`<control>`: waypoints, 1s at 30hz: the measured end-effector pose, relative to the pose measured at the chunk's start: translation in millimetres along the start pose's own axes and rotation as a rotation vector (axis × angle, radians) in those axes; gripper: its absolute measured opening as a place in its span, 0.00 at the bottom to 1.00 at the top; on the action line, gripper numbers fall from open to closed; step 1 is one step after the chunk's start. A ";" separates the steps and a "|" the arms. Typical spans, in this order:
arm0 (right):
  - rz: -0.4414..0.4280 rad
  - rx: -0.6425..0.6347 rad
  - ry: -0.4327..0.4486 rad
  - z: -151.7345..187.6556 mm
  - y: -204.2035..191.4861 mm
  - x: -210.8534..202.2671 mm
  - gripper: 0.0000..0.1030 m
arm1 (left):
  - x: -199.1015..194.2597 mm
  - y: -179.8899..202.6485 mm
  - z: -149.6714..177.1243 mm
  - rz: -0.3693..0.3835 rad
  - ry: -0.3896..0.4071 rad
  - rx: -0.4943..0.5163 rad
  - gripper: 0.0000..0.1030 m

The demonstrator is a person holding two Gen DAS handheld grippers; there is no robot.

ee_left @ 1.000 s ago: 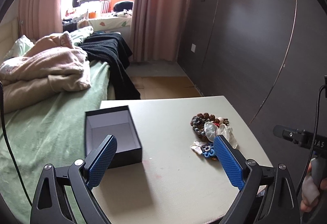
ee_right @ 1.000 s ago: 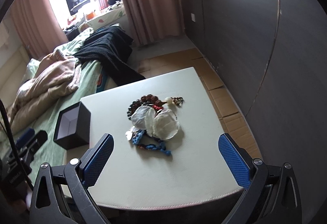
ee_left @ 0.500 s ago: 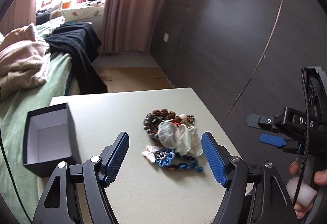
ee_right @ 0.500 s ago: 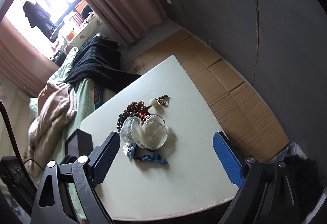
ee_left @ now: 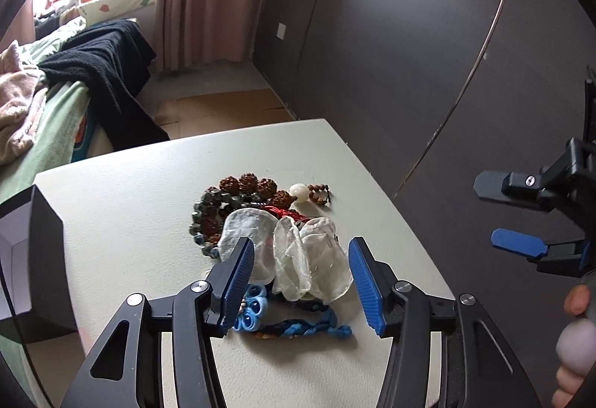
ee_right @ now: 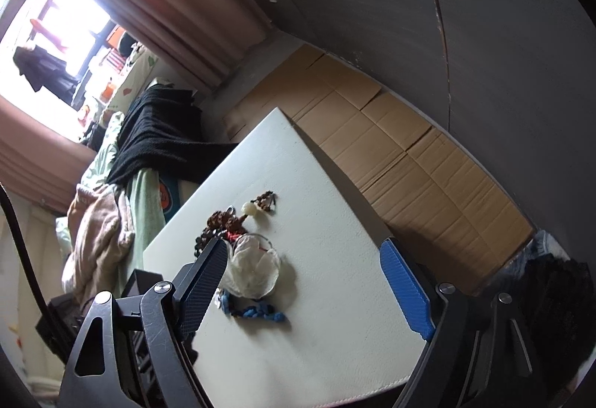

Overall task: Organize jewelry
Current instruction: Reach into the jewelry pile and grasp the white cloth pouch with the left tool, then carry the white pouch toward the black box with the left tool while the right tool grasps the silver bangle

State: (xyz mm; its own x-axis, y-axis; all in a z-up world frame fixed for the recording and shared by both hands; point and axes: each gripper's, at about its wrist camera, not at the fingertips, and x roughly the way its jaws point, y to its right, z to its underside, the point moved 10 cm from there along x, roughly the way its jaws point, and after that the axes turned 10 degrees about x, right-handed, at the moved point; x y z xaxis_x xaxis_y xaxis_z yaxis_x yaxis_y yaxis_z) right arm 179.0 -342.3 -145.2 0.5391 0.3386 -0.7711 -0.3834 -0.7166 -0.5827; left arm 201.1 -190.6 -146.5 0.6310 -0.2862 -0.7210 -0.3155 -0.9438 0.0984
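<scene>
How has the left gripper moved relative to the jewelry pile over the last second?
Yes. The left gripper swung from facing the black box toward the jewelry pile, and its open jaws now frame the clear pouches.

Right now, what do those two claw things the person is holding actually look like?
Each is a black metal frame with triangular cut-outs and silver screws. The left gripper and right gripper both end in two flat fingers faced with ribbed blue pads. A thin black cable runs past the right one. Bare fingers of the person's right hand grip its handle; no sleeve shows.
</scene>
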 end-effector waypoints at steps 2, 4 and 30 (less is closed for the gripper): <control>-0.008 0.014 -0.008 -2.4 0.8 2.2 0.83 | 7.6 2.6 2.1 -0.002 -0.016 0.011 0.46; -0.016 0.021 -0.018 -3.2 -0.1 5.8 0.83 | 16.3 4.4 5.0 -0.004 -0.041 0.019 0.40; 0.109 -0.266 -0.164 45.6 -46.6 87.5 0.83 | -55.8 -94.4 -15.8 -0.022 0.124 -0.218 0.01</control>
State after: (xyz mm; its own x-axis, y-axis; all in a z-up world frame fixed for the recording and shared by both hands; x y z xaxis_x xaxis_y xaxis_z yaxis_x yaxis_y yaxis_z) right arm 209.8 -251.4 -197.2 0.3690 0.3295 -0.8691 -0.2114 -0.8808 -0.4237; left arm 206.8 -88.2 -104.7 0.7223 -0.2708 -0.6363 -0.1492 -0.9595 0.2391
